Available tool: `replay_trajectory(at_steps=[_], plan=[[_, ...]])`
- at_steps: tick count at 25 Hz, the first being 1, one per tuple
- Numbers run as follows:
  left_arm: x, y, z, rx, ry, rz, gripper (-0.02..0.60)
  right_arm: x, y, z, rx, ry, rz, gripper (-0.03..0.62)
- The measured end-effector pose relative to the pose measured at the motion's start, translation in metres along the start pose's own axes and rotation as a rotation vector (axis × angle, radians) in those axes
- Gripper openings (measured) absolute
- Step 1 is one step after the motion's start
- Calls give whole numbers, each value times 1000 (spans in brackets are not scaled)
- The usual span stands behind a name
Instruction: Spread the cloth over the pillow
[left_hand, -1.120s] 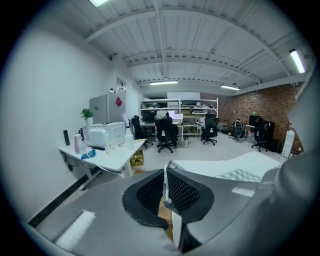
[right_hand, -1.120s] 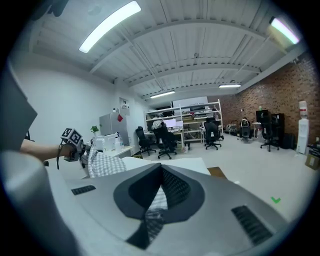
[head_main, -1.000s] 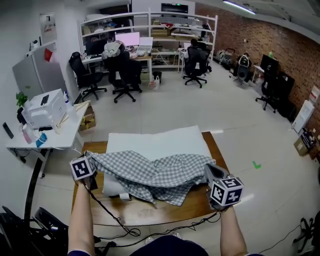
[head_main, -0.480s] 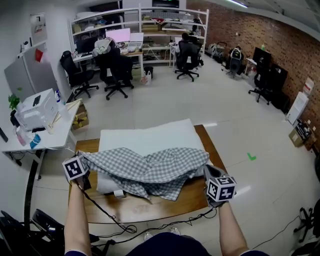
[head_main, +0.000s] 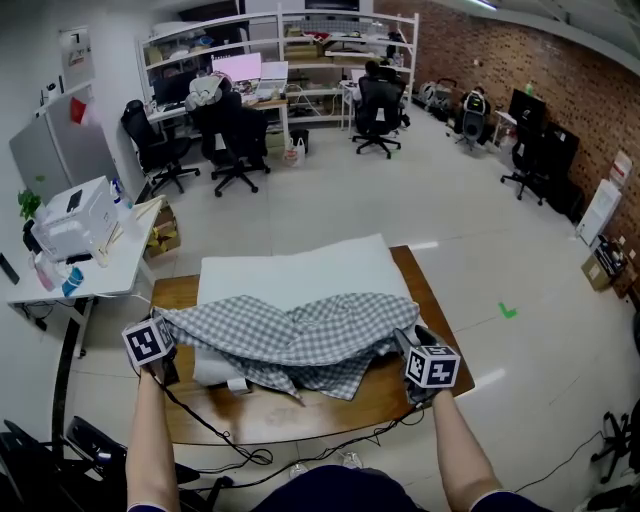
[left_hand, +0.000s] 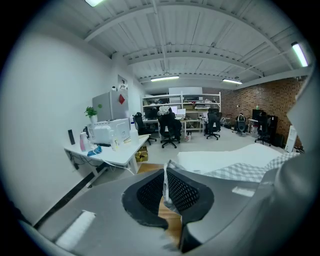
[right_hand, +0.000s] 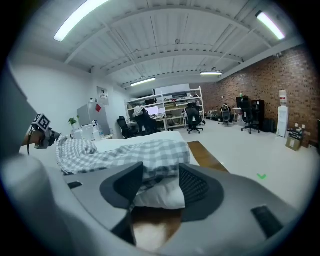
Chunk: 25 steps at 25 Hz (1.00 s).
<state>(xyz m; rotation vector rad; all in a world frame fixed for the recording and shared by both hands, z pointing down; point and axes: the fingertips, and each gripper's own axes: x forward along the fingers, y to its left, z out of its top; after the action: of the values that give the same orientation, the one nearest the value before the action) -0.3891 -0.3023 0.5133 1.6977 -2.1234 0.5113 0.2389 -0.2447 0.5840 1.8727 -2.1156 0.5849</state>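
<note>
A grey checked cloth (head_main: 290, 340) lies bunched across the near half of a white pillow (head_main: 290, 275) on a wooden table (head_main: 330, 405). My left gripper (head_main: 165, 328) is at the pillow's near left corner. It is shut on a thin corner of the cloth (left_hand: 164, 182), pinched between its pads. My right gripper (head_main: 405, 342) is at the near right corner. Its jaws are opening: they stand wide apart around the cloth's edge (right_hand: 150, 155) and the pillow's corner (right_hand: 160, 196), and the pads are not pressing on either.
Cables (head_main: 250, 455) hang off the table's near edge. A white desk with a printer (head_main: 70, 225) stands to the left. Office chairs (head_main: 235, 140) and shelving are at the far end of the room, and there is open floor to the right of the table.
My right gripper has moved a little in toward the pillow's near right corner. The left gripper has kept its place and its hold on the cloth corner.
</note>
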Motion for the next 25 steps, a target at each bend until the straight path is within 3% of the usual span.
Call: replay_trajectory(at_steps=[6, 9, 10, 17, 25], plan=[[-5, -1, -1, 8, -2, -3, 17, 28, -2, -9, -46, 70, 28, 236], [-7, -2, 0, 6, -8, -10, 17, 27, -4, -10, -92, 87, 26, 77], [-8, -2, 1, 2, -12, -12, 17, 25, -4, -6, -105, 79, 27, 51], [-10, 2, 6, -10, -36, -13, 17, 7, -9, 42, -160, -26, 4, 37], [-38, -1, 50, -30, -157, -36, 17, -24, -16, 124, -221, -171, -26, 35]])
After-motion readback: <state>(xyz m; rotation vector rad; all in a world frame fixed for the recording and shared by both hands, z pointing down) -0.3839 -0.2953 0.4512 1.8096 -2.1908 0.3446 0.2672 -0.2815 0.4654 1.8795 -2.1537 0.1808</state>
